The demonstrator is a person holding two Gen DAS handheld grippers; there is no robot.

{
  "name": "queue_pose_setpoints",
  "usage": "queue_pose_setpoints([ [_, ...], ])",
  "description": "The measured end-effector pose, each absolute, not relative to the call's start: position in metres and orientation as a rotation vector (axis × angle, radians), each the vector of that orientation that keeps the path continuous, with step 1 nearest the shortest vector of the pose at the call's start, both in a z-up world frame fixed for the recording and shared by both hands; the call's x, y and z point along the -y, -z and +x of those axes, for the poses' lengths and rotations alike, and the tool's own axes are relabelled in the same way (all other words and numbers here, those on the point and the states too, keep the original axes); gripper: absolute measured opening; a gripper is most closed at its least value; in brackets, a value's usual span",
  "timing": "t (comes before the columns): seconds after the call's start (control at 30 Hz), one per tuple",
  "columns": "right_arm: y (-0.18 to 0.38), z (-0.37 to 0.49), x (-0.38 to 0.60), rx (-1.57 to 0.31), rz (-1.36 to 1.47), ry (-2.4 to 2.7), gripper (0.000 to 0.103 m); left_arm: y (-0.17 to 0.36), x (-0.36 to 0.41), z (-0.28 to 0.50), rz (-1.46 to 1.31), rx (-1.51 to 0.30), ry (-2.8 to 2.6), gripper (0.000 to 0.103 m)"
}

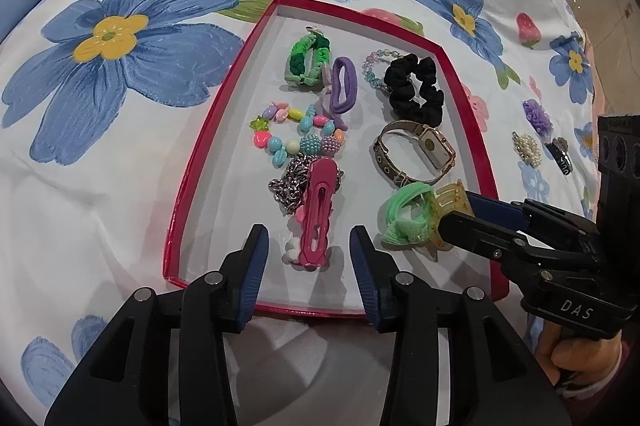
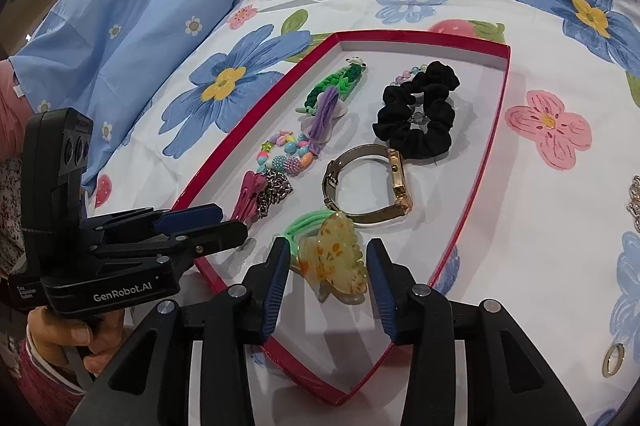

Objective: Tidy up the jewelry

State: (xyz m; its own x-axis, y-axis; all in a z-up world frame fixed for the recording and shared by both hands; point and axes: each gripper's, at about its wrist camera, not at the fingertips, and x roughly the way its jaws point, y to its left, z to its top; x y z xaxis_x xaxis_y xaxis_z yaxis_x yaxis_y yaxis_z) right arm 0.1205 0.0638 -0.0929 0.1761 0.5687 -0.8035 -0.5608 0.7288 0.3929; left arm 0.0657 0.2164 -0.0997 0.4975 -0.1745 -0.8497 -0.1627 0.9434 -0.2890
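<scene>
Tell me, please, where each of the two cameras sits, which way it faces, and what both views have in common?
Left wrist: on the left gripper, looking down over its open fingers at the pink hair clip in the red tray; the right gripper and hand enter from the right.
Right wrist: on the right gripper, looking down at the yellow claw clip; the left gripper and hand show at left.
Shared: tray, watch, black scrunchie, flowered sheet.

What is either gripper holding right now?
Nothing. The left gripper straddles the pink hair clip and the right gripper the yellow claw clip, pads clear of both.
</scene>
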Motion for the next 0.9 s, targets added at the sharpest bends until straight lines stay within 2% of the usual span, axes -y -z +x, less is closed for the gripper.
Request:
queue_pose_setpoints([
  [0.13,0.092,0.119,-0.063,-1.141,0.006,-0.798,0.042,0.098,-0.216,0.064,-0.353,-1.054,0.006,0.041],
  [0.4,0.087,0.116,-0.057,-1.128,0.015,-0.79,0.046,0.09,-0.217,0.058,-0.365,-1.031,-0.006,0.049],
  [0.77,0.067,0.11,-0.037,-1.057,0.076,-0.772,0.049,0.067,-0.225,0.034,-0.408,-0.95,-0.052,0.074],
  [0.9,0.054,0.105,-0.023,-1.002,0.126,-0.765,0.055,0.053,-0.229,0.018,-0.46,-0.893,-0.077,0.082],
])
